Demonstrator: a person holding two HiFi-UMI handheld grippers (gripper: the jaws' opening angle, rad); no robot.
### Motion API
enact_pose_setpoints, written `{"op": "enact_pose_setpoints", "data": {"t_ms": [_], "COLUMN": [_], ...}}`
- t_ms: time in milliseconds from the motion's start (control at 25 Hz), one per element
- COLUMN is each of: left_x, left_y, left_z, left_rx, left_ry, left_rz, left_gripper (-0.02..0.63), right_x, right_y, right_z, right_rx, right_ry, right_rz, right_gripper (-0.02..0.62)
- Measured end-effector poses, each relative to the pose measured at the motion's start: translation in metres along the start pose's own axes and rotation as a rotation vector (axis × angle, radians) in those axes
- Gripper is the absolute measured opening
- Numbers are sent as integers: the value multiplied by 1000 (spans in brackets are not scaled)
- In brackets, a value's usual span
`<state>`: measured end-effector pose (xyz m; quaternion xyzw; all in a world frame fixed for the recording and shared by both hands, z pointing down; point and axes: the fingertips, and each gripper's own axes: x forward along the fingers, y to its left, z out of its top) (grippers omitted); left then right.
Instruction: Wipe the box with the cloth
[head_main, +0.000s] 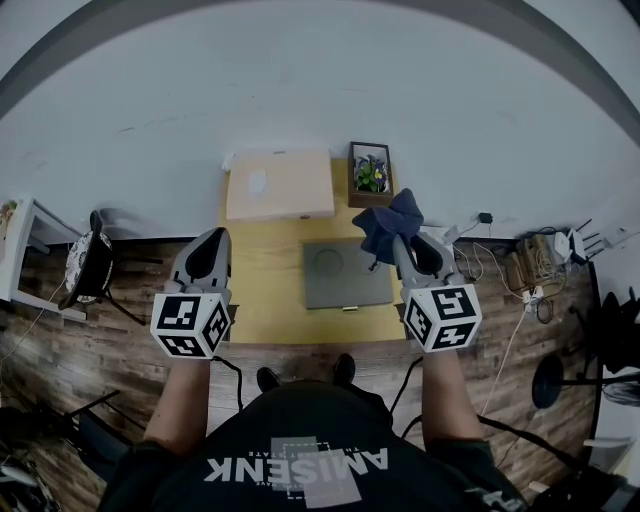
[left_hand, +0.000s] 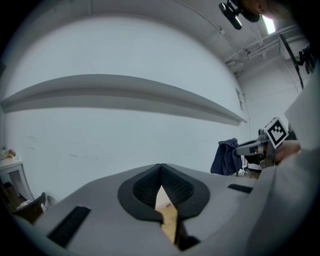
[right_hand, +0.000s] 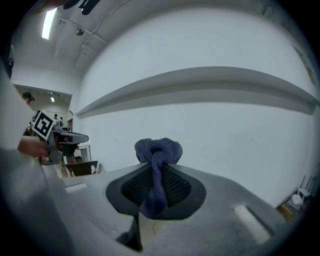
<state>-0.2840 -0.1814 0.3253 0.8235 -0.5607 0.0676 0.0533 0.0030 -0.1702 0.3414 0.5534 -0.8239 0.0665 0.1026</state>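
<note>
— Two grippers are up; what is in them?
— The right gripper (right_hand: 152, 186) is clamped on the blue cloth (right_hand: 159, 151), which bunches above its jaws. The left gripper (left_hand: 161, 187) has its jaws pressed together, with nothing between them.
— And the box?
— The grey box (head_main: 340, 275) lies flat on the yellow table (head_main: 268, 300). In the head view the cloth shows over its far right corner. A cardboard box (head_main: 278, 185) sits farther back, beside a framed plant (head_main: 371, 173).

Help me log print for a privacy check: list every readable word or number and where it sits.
"AMISENK", seen upside down, on the person's black shirt.
White label on the cardboard box: too small to read.
</note>
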Motion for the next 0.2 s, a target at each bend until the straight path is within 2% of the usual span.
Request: {"op": "enact_pose_setpoints", "data": {"t_ms": [200], "left_x": [1], "left_y": [3], "left_z": [2], "left_rx": [6], "left_ry": [-3], "left_rz": [6], "left_gripper": [2], "right_x": [4], "right_y": [1], "right_z": [1], "right_rx": [-10], "right_ry": [8], "right_rz": [7], "right_gripper": [60]}}
